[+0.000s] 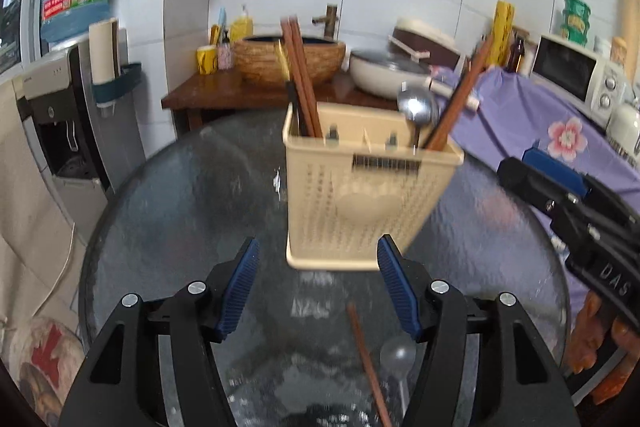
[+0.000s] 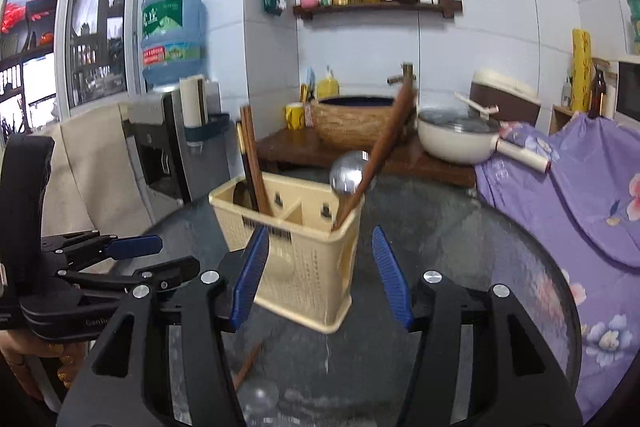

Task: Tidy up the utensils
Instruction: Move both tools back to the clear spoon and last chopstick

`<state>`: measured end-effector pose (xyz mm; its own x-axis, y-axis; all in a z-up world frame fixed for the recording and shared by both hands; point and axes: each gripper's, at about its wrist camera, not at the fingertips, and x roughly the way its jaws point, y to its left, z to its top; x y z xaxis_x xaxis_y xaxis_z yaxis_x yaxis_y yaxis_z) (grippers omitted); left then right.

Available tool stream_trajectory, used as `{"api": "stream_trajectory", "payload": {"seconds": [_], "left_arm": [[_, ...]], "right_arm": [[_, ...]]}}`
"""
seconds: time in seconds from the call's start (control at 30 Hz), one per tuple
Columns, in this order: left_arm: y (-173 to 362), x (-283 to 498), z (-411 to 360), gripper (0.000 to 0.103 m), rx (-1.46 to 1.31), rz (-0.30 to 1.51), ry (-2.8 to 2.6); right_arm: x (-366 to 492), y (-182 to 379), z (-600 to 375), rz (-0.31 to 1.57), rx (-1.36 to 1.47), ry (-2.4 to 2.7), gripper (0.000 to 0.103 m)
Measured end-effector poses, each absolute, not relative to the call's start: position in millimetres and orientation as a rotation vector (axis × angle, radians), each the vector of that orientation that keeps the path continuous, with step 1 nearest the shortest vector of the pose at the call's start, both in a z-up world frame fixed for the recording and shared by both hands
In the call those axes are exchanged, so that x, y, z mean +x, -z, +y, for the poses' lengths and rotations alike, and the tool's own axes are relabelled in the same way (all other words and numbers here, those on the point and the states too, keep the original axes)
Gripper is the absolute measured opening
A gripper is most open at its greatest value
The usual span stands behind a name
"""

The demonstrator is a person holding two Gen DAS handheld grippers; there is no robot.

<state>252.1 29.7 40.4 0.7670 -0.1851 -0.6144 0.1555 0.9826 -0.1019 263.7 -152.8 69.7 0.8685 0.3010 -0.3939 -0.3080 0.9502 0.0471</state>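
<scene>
A cream plastic utensil basket stands on the round glass table. Its left compartment holds brown chopsticks. The right one holds a metal spoon and a leaning chopstick. On the glass near me lie a loose chopstick and a pale spoon. My left gripper is open just short of the basket, above those two. My right gripper is open too, with nothing between its pads.
Behind the table are a water dispenser with a blue bottle, a wooden stand with a basin, and a white pan. A purple flowered cloth covers the counter on the right, with a microwave on it.
</scene>
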Motion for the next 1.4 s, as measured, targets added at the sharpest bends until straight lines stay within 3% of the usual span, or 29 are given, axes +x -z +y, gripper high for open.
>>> {"api": "stream_trajectory", "payload": {"seconds": [0.27, 0.53, 0.83, 0.9, 1.23, 1.4], "left_arm": [[18.3, 234.2, 45.0, 0.058, -0.139, 0.808, 0.167], [22.5, 222.0, 80.0, 0.058, -0.185, 0.800, 0.044], [14.8, 216.3, 85.5, 0.058, -0.190, 0.784, 0.041], [16.7, 217.3, 83.5, 0.058, -0.193, 0.785, 0.046], [17.1, 217.7, 87.6, 0.058, -0.200, 0.784, 0.048], [19.2, 220.1, 92.4, 0.058, -0.208, 0.790, 0.039]], "right_arm": [[257.0, 1.7, -155.4, 0.660, 0.007, -0.317, 0.054], [249.4, 55.9, -123.0, 0.845, -0.002, -0.358, 0.055], [243.6, 68.5, -99.9, 0.894, -0.053, -0.333, 0.053], [242.9, 72.6, -95.2, 0.907, -0.076, -0.318, 0.048], [246.8, 72.2, -80.5, 0.914, -0.120, -0.290, 0.044], [250.6, 72.1, -72.5, 0.901, -0.130, -0.286, 0.036]]}}
